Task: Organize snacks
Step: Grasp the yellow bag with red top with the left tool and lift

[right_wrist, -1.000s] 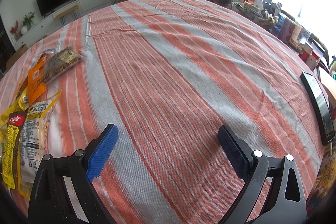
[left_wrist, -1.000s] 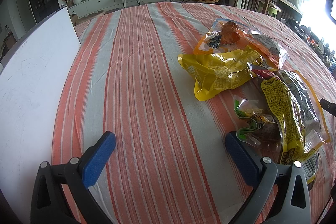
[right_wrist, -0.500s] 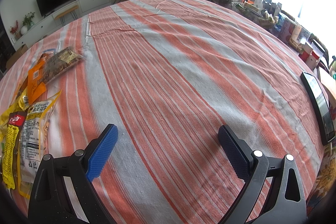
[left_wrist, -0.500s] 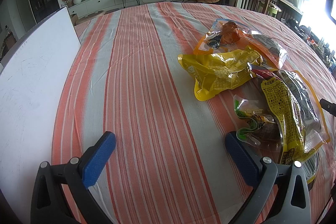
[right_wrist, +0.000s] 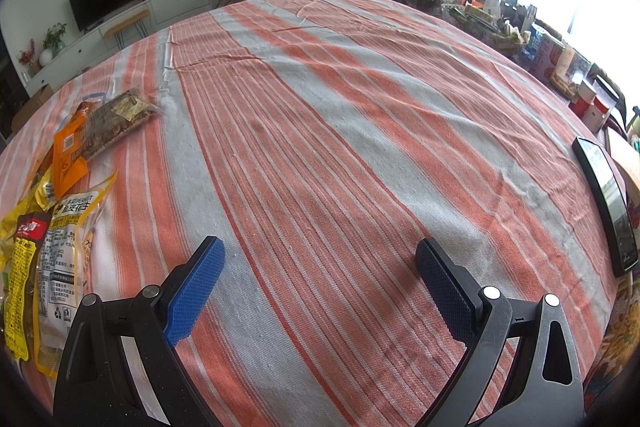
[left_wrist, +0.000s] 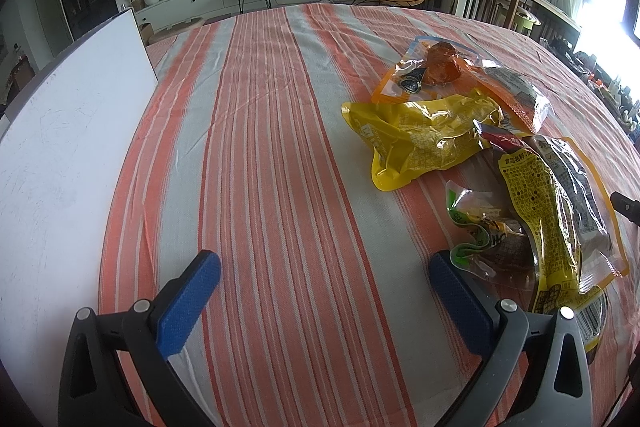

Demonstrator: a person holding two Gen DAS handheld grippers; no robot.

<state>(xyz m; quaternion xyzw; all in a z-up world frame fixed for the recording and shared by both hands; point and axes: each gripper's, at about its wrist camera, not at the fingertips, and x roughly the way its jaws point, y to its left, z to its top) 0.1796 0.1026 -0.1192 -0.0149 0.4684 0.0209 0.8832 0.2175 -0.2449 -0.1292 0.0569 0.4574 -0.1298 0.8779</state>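
Bench [left_wrist: 280, 147] covered with orange-and-grey striped cloth; living room with TV behind. White board [left_wrist: 60, 167] lies along the left edge. Snack packets clustered right of left gripper [left_wrist: 324, 267]: yellow bag [left_wrist: 424, 135], orange packet [left_wrist: 436, 69] beyond it, green-edged packet [left_wrist: 484, 227] nearest. Left fingers spread wide, empty. Right gripper [right_wrist: 320, 253] fingers spread wide, empty, over bare cloth; packets to its left, phone [right_wrist: 606, 199] at right.
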